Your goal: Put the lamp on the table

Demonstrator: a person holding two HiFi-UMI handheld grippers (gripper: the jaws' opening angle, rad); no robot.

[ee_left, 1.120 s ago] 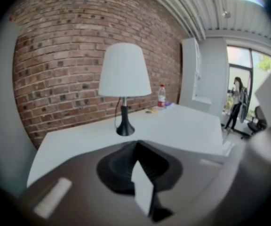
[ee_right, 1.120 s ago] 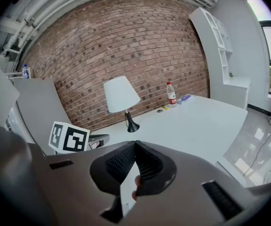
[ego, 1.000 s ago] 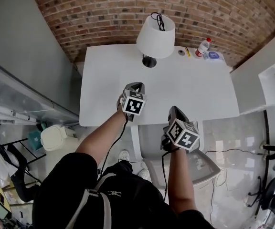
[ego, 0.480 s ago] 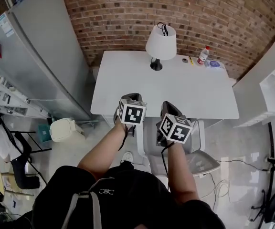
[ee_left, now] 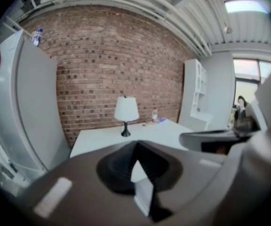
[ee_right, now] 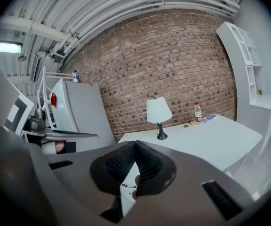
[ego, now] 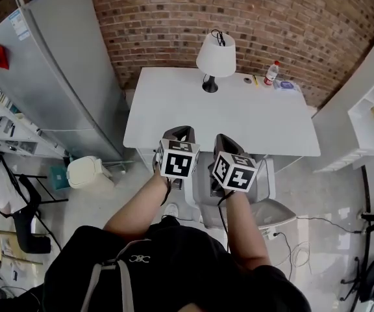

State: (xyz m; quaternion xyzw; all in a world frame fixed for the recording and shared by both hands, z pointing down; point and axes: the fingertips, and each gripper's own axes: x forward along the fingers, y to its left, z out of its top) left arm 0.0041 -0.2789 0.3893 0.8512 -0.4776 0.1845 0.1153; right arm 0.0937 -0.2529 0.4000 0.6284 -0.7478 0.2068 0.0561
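A lamp (ego: pixel 215 55) with a white shade and a dark foot stands upright at the back of the white table (ego: pixel 252 125), near the brick wall. It also shows in the left gripper view (ee_left: pixel 126 110) and the right gripper view (ee_right: pixel 158 111), far ahead of the jaws. My left gripper (ego: pixel 181 131) and right gripper (ego: pixel 221 138) hang side by side at the table's front edge, well short of the lamp. In its own view each gripper, left (ee_left: pixel 136 145) and right (ee_right: pixel 135 146), has its jaws shut with nothing between them.
A plastic bottle (ego: pixel 272 72) and small items lie at the table's back right corner. A tall grey fridge (ego: pixel 63 77) stands left of the table, a white bin (ego: pixel 86 173) on the floor beside it. A grey chair (ego: pixel 268 212) sits below the front edge. White shelving (ego: pixel 372 112) is at right.
The head view has pulled back from the table, which now looks smaller and farther. Both grippers have drawn closer together and back toward the front edge. The lamp has not moved.
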